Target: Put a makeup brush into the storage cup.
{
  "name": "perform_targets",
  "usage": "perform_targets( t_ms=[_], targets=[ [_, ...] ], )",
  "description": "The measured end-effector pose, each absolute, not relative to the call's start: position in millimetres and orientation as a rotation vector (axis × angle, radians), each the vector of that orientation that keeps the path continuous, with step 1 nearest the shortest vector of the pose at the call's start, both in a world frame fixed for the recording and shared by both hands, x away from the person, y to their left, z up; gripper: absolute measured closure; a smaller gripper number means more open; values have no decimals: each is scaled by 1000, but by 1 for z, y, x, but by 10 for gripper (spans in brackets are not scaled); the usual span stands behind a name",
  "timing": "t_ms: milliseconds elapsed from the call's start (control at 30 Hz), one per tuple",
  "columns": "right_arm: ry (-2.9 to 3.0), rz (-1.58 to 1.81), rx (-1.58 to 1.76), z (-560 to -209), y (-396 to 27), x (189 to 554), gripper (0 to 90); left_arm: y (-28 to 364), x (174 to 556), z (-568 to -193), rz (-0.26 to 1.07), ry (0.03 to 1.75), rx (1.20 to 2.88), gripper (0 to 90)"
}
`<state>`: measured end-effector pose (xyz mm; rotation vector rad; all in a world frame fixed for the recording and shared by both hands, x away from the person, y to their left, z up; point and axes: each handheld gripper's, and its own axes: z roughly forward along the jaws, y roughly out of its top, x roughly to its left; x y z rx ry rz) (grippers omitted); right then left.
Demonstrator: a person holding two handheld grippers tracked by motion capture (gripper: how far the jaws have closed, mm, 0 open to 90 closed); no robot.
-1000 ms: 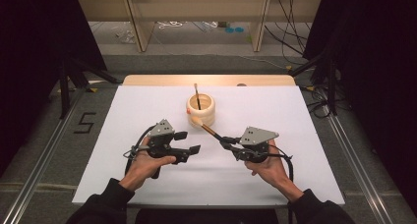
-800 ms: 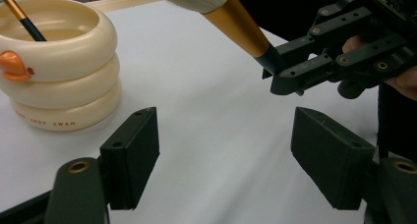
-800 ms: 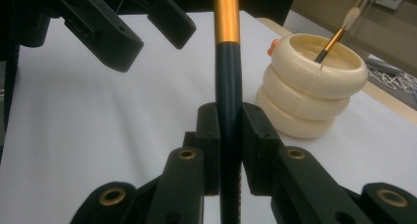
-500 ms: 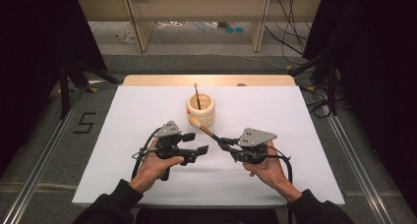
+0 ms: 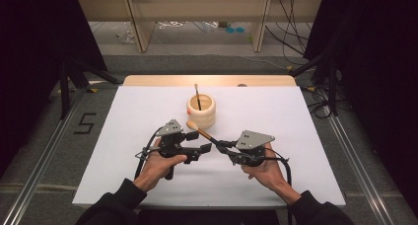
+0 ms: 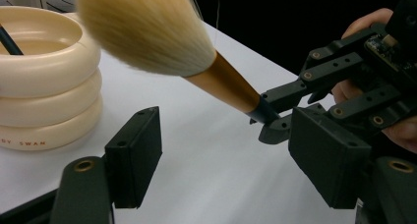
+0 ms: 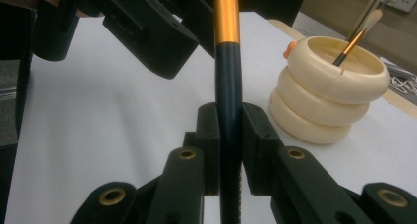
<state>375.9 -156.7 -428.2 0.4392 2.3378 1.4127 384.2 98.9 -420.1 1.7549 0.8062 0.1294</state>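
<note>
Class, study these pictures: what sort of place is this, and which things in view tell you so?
Probably a lab or studio set up for recording: a white table ringed by dark curtains, loose cables on the floor, and handheld grippers, the right gripper clamping a makeup brush near a cream holder.

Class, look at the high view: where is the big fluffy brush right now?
The fluffy makeup brush is near the table's middle, its handle clamped in the right gripper, its bristles angled up-left just in front of the cream ringed holder, beside the left gripper.
</note>
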Motion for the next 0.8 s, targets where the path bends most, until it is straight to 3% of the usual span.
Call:
perform_targets(
  t_ms=[233,500,800],
  targets=[
    [2344,1413,435,-430,-153,375,794,95,384,-420,122,796,1745,322],
    [2339,1419,437,-430,-152,374,794,94,384,-420,111,777,1725,464],
    [2333,1425,430,-430,-151,373,794,93,383,-421,97,758,1718,564]
  ],
)
